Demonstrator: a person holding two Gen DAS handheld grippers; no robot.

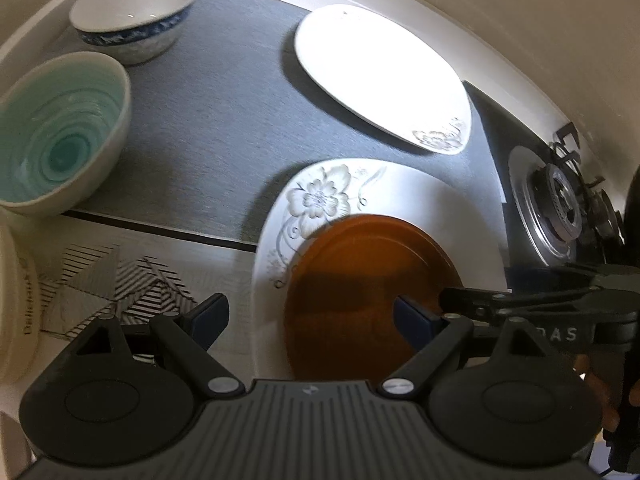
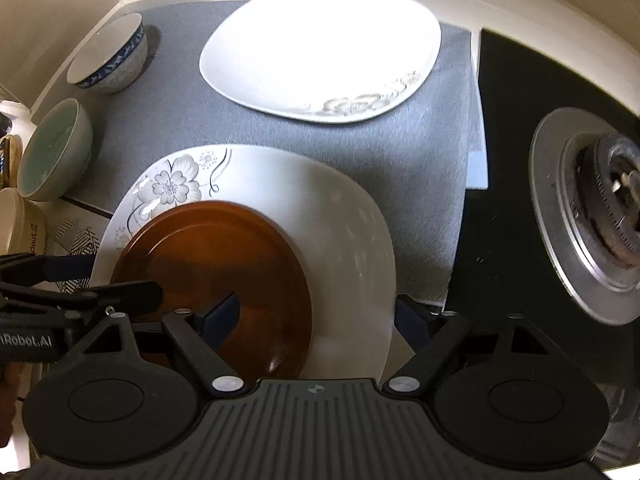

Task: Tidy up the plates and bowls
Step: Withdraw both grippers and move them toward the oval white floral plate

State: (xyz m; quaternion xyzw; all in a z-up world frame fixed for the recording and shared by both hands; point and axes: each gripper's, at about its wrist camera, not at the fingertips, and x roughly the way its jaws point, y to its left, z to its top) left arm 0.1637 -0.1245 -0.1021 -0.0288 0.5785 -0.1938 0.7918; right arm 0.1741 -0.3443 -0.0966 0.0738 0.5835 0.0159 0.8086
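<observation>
Though unclasped, brown plate beneath right tongs

Both tongs hang over the brown plate, which sits on the near flowered plate. The right tongs are open, straddling that plate's right edge, nothing pinched. The left tongs are open over its left edge, with the right tongs' fingers just beside, crowding that side.

Ahead of both: a bare strip of grey mat, passable, then the far flowered plate blocks the back.

Left of the left tongs: patterned counter free; green bowl and blue-rimmed bowl stand further out, a cream tub at the edge.

Right of the right tongs: black stove top, burner raised.
</observation>
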